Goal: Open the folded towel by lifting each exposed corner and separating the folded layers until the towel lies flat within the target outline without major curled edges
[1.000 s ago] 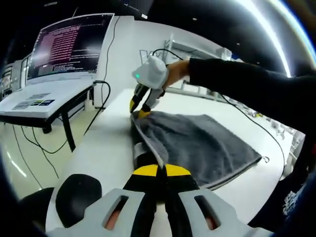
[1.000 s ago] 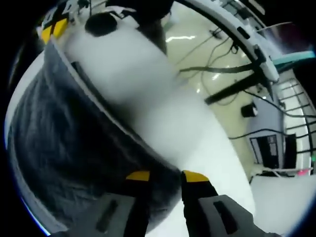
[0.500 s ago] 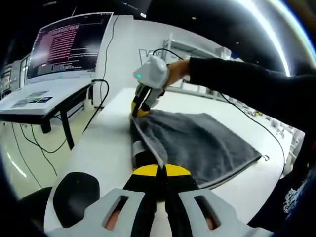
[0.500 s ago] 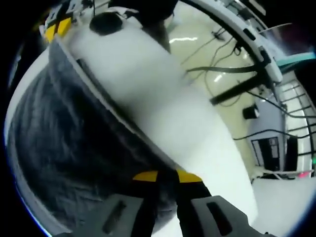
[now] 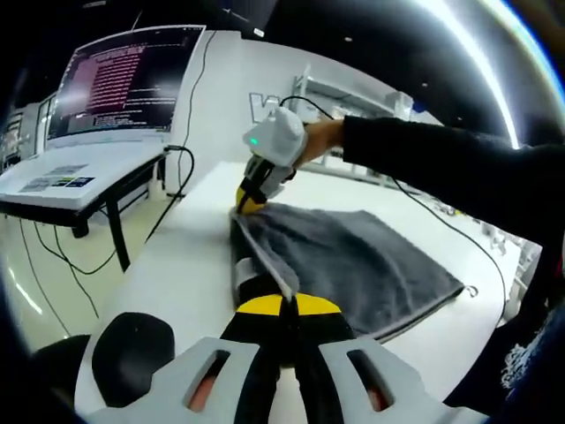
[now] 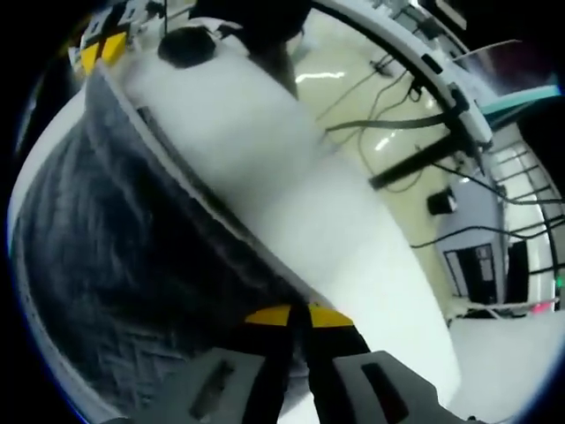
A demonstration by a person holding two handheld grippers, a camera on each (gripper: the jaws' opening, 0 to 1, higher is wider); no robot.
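Towel (image 5: 353, 261) grey, spread (near edge lifted) | left gripper (image 5: 282, 305) pinching edge | right gripper (image 6: 297, 314) clamped on corner

L hand-held gripper (image 5: 289, 305) clamped, R hand-held gripper (image 6: 298, 315) clamped

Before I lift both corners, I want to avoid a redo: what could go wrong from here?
1. Both grippers pinch one long edge of the gray towel, the left gripper at the near corner and the right gripper at the far one; either may have caught both layers, so lifting might not unfold it.
2. That edge lies near the side of the white table, so the opened towel could hang off it.
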